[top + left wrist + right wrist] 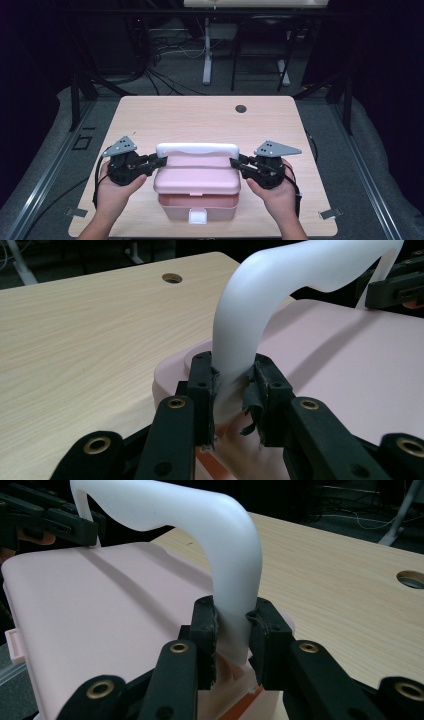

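**Both grippers clamped on the pink box's white handle**

The pink box [197,187] sits on the near half of the wooden table [200,117], between the person's two hands. Its white handle [197,149] stands upright, arching across the far side of the lid. The lid [197,175] looks pushed back from the box's front edge, where a strip of the interior and a white latch [197,216] show below it. At the box's left end the left gripper [161,161] has its jaws pressed on the handle's foot, worn padding squeezed against the white plastic. At the box's right end the right gripper [234,163] holds the opposite foot the same way. Beyond the box, near the table's far edge, is a round cable hole [241,108]
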{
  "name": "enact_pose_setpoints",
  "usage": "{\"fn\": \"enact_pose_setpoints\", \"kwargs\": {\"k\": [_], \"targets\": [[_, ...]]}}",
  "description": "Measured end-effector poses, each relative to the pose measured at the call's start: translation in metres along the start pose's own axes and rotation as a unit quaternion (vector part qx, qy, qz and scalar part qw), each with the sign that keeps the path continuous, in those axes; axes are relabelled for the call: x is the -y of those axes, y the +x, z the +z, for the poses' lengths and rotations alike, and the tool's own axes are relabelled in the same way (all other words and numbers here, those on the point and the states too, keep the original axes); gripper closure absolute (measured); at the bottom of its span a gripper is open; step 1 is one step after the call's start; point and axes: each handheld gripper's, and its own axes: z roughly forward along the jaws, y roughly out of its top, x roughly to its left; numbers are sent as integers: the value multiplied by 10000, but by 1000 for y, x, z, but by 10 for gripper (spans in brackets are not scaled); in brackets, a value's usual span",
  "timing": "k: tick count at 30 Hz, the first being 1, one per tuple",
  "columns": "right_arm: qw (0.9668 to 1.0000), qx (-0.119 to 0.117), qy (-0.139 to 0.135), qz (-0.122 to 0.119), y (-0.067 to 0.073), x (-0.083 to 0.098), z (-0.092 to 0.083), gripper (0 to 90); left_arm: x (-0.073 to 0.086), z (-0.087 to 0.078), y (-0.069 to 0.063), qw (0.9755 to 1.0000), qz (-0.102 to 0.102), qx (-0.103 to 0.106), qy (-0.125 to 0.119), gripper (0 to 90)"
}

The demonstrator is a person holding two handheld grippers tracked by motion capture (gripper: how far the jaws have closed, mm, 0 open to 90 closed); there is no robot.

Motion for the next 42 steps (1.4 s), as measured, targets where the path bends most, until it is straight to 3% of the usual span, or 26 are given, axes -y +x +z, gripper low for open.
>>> {"fn": "enact_pose_setpoints", "kwargs": {"k": [9,17,26,32,42], "targets": [[10000,0,19,8,0,1,0,741,1,-1,-1,10000,36,11,53,734],[10000,7,8,-7,0,1,1,741,8,-22,0,10000,32,10,-7,729],[10000,6,-8,2,1,1,0,741,29,-39,1,10000,11,-53,54,727],[10000,8,-13,-10,1,1,0,741,44,-40,1,9999,-66,-44,137,727],[10000,17,-6,-3,2,1,0,741,59,-35,-7,9996,16,3,291,727]]}}
